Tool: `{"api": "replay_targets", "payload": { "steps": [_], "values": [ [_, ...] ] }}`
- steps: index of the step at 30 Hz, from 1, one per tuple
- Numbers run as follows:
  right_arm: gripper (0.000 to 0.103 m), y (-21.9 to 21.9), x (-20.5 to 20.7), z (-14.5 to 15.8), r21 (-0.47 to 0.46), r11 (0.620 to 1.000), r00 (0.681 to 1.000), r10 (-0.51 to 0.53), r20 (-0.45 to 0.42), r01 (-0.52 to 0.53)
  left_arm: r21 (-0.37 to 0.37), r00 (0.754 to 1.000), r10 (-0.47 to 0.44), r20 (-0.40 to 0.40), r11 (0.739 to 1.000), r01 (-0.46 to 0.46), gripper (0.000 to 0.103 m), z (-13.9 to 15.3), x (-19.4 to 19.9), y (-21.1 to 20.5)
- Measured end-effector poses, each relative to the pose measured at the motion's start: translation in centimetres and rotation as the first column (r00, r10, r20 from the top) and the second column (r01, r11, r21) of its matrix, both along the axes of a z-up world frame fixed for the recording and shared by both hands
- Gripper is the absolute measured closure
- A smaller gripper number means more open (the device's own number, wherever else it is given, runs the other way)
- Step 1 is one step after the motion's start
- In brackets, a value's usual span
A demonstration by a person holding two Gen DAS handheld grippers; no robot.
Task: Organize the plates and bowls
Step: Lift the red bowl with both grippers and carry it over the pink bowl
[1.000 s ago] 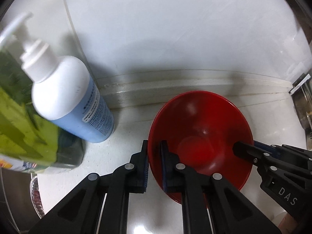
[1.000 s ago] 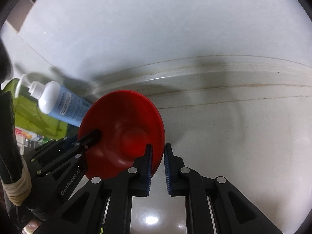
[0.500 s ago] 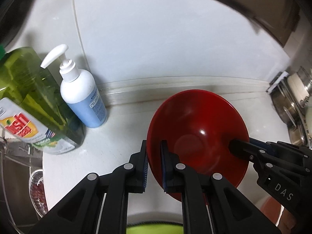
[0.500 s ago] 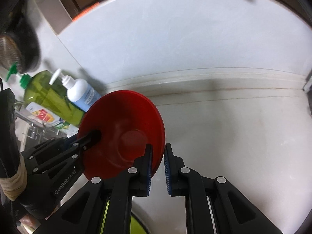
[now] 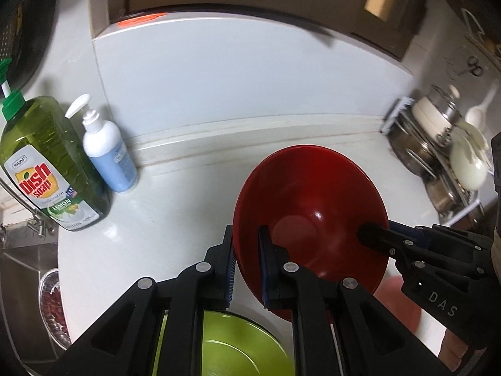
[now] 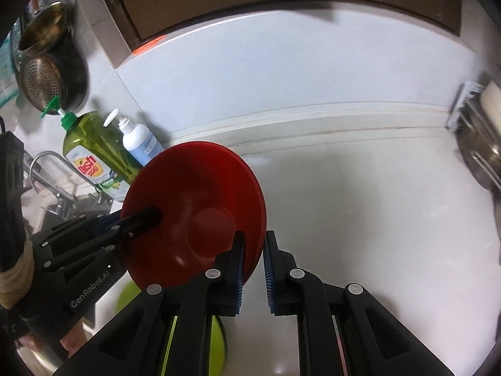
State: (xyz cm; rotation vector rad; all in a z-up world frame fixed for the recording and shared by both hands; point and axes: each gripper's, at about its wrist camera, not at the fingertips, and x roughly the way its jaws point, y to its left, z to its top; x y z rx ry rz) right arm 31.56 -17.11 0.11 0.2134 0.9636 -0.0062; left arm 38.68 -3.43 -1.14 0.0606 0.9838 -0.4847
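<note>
Green plate [image 5: 231, 347] sits at the counter's [image 5: 175, 213] near edge, below the tools. Red bowl [image 5: 310, 216] is lifted over the counter, tilted; left tool [image 5: 245, 263] pinches its left rim, right tool [image 6: 252, 269] its right rim. Not yet set down or stacked; placing remains. Dish soap bottle [image 5: 47, 169] and pump bottle [image 5: 108, 153] stand at back-left corner.

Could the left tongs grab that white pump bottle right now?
Probably not: the left tongs are shut on the red bowl's rim, shared with the right tongs. The counter toward the pump bottle looks open, though.
</note>
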Motion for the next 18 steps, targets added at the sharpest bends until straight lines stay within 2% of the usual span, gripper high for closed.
{"api": "replay_targets", "payload": {
  "steps": [7,18],
  "values": [
    [0.090,-2.8,-5.2,0.9,-0.004,0.998,0.998,-0.062,0.016,0.062,-0.009,0.997,-0.079,0.008,0.997,0.079,0.090,0.9,-4.0,-2.8],
    [0.090,-6.8,-11.6,0.2,-0.006,0.987,0.987,-0.161,-0.011,0.161,-0.006,0.977,-0.214,-0.011,0.977,0.214,0.090,1.0,-8.9,-7.5]
  ]
}}
